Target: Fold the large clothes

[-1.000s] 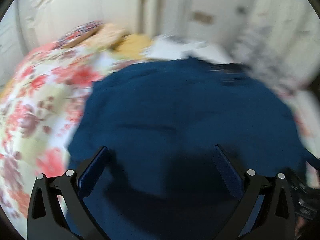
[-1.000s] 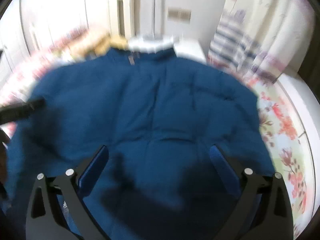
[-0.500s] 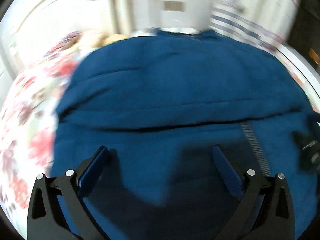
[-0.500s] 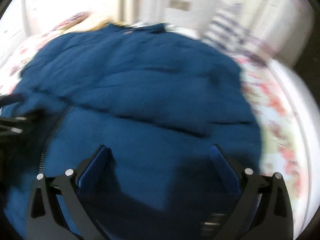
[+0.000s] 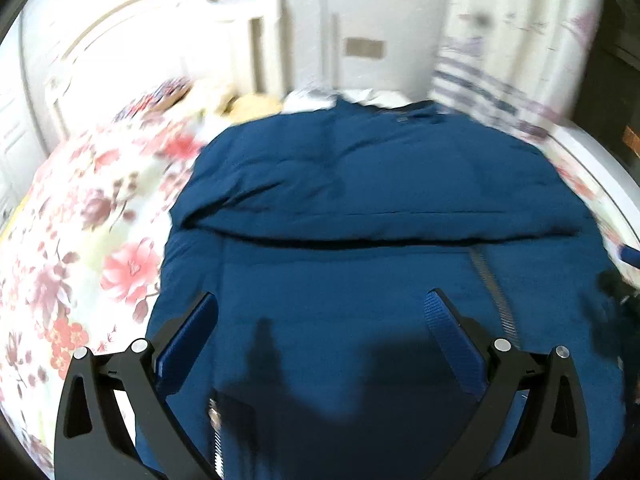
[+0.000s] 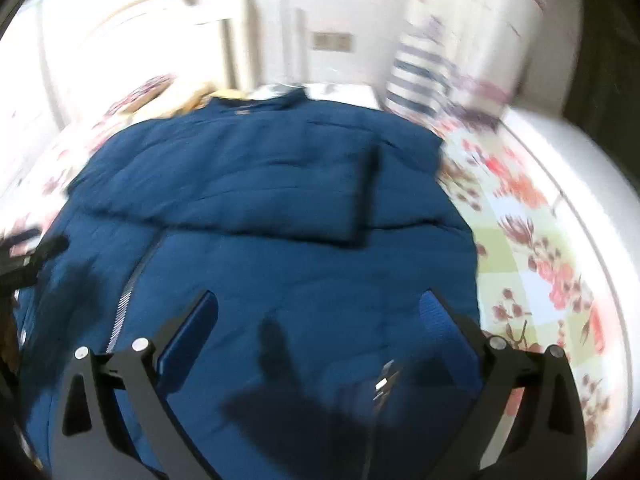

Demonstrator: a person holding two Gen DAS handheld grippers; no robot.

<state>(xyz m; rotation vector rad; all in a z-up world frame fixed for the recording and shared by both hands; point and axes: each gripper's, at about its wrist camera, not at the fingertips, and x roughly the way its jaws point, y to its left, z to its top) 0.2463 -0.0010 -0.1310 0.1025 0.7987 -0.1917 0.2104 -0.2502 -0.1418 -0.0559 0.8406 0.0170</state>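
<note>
A large dark blue padded jacket [image 5: 380, 208] lies spread on a floral bedspread [image 5: 80, 220], collar toward the far wall. Both sleeves are folded across its chest, forming a thick band [image 6: 248, 200]. A zipper line [image 5: 494, 292] runs down the near part. My left gripper [image 5: 320, 312] hovers open over the jacket's near hem, nothing between its fingers. My right gripper [image 6: 318, 312] is open too, above the same hem area of the jacket [image 6: 280, 264], toward its right side. A zipper pull [image 6: 384, 380] shows near the right gripper. The other gripper appears as a dark shape [image 6: 24, 256] at the left edge.
Floral bedspread [image 6: 532, 240] shows right of the jacket, ending at a white bed edge [image 6: 580, 200]. Pillows and a yellow item [image 5: 248, 104] lie at the head. A white headboard [image 5: 120, 48], wall switch [image 5: 364, 48] and striped curtain [image 6: 420, 76] stand behind.
Both views have swung and pulled back, so the whole jacket with its folded sleeves and zipper now shows. Both grippers stay open and empty.
</note>
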